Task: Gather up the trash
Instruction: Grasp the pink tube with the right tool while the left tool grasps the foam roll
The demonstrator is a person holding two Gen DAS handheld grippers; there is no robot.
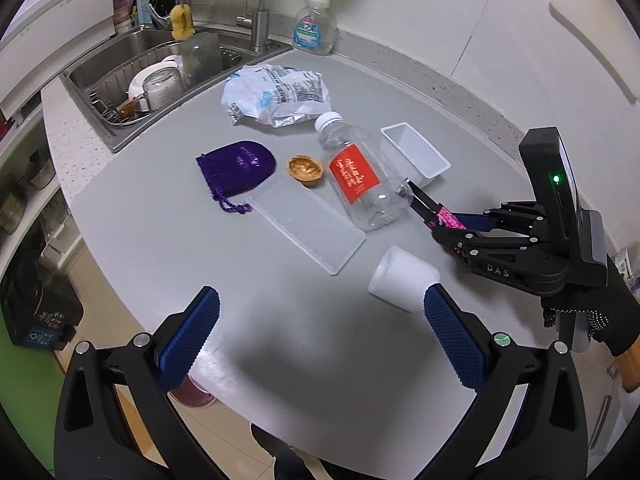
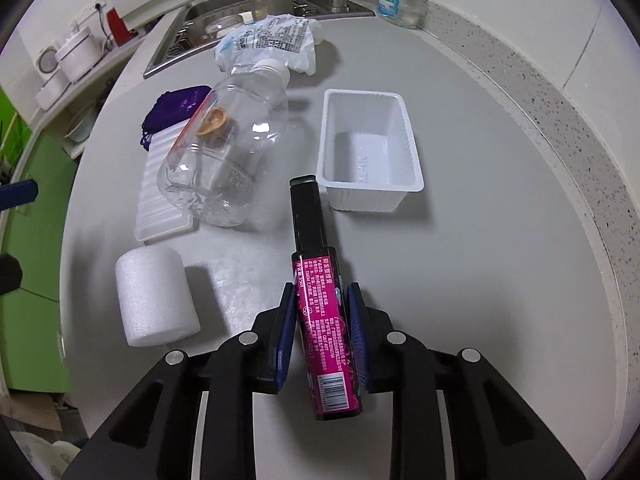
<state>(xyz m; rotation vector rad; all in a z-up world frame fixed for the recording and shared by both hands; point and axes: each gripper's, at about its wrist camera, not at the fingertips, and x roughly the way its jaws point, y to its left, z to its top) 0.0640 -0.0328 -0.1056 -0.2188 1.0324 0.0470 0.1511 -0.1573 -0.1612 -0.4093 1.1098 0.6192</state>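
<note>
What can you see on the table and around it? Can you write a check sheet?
Surface: grey countertop, bare at the near edge.
Job's things: clear bottle on its side, crumpled wrapper, white tray, flat lid, foam roll, nutshell, pink-and-black packet.
Clutter: purple pouch, soap dispenser.
Grippers: left gripper open, holding nothing; right gripper closed on the packet.
Cables: nothing seen.
Surroundings: sink with dishes, green cabinet.
</note>
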